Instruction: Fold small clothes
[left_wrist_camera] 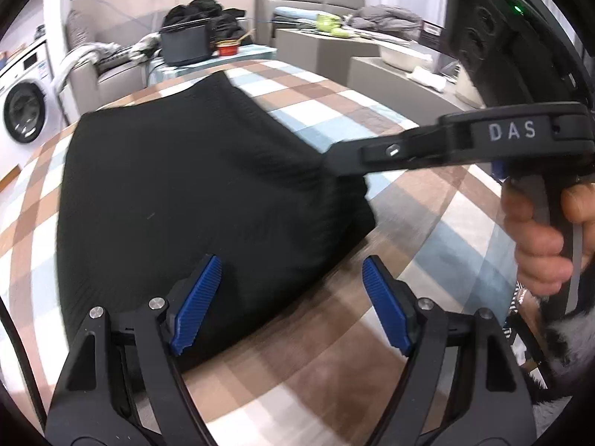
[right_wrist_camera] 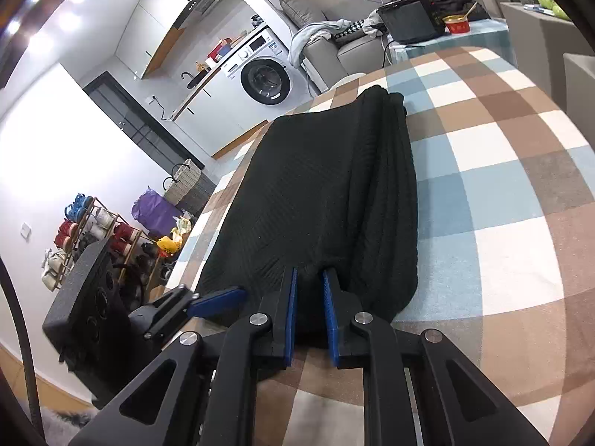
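In the left wrist view, a black ribbed knit garment (left_wrist_camera: 193,193) lay folded into a thick rectangular pad on the checked brown, blue and white tabletop (left_wrist_camera: 390,223); the left gripper (left_wrist_camera: 290,301) stood spread wide, its ridged blue pads over the cloth's near edge. In the right wrist view, the right gripper (right_wrist_camera: 310,312) pinched the garment's (right_wrist_camera: 319,193) near edge, bunching the fabric.

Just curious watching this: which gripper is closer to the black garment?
Right. The right gripper pinches the near edge of the black garment; the left gripper is open, hovering just over its near corner.
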Demonstrator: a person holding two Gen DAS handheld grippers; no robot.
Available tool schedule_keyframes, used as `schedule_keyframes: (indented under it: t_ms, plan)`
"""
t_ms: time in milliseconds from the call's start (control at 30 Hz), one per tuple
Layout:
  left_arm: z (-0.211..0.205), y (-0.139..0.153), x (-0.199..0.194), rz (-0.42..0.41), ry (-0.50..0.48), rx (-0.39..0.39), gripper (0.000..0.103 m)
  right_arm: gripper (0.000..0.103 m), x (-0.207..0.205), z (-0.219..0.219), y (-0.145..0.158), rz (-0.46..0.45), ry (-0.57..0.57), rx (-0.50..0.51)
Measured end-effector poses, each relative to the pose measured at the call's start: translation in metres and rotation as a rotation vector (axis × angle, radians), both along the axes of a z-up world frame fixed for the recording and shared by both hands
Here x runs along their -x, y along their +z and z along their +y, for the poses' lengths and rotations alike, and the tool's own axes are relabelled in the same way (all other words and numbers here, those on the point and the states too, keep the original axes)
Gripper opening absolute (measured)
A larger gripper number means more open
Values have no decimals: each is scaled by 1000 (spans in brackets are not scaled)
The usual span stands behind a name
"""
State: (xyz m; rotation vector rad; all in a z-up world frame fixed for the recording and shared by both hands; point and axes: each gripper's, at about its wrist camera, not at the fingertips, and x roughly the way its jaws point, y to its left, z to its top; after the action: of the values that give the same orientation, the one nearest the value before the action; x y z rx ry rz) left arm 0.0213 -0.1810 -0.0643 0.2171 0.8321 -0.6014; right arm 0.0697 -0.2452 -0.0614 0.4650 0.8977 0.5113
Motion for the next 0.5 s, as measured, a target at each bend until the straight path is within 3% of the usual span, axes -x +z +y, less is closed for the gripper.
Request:
schedule_keyframes:
  t_ms: [67,100,167,200,233,333,500]
  plan:
    - [-12,0,-3,-18,-13,-9,76,14,-1,-2,-1,8,1,-13]
    - [-19,-1,-5,-33,-19,-13,70,14,-1,-4,-1,10,4,-18]
    - [-28,-1,-8,-50,-35,-23,46,14,2,-6,-1,14,1,-17]
    - [-33,-1,-12,-52,-34,-28,27,14,3,-7,-1,15,1,-17]
    - [-34,-1,-16,-48,-30,-22,17,16,5,-11,-1,19,-5,-16]
    - [-24,5,-26,-17,-10,67,6,22,15,-22,-1,10,-34,-13]
    - [-2,24,-34,-34,49,182,6,25,19,-43,-17,46,-96,19]
